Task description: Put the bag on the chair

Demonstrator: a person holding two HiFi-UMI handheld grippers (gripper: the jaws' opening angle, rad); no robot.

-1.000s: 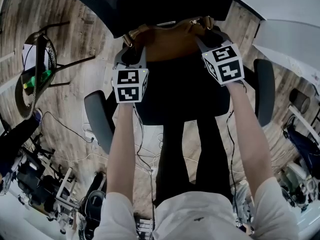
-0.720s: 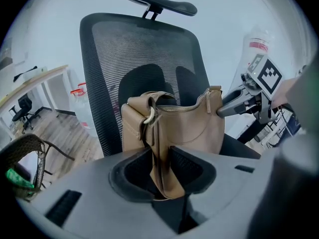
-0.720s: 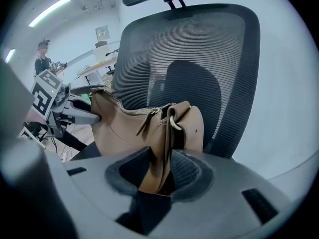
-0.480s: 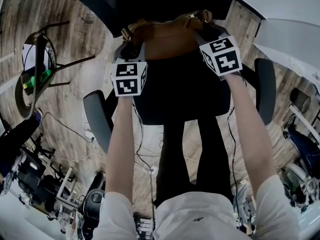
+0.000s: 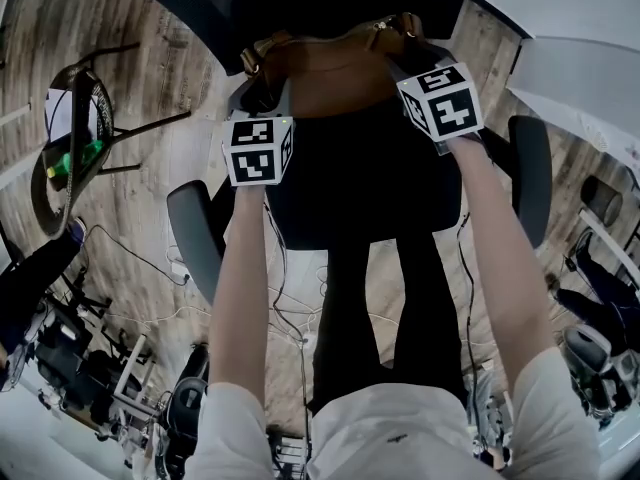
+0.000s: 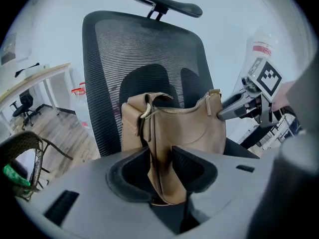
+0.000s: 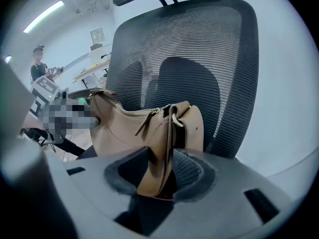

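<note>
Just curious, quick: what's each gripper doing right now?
Left gripper: open, just widened, tan leather bag's strap loose between jaws.
Right gripper: open, just widened, same strap loose between jaws.

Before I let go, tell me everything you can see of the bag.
The bag is tan and leather-looking, with a zipped top and metal rings at its strap ends. It stands upright against the chair's mesh backrest; its base is hidden. A strap end hangs between the jaws of the left claw and of the right claw; both have just been opening, pads not pressing it.
</note>
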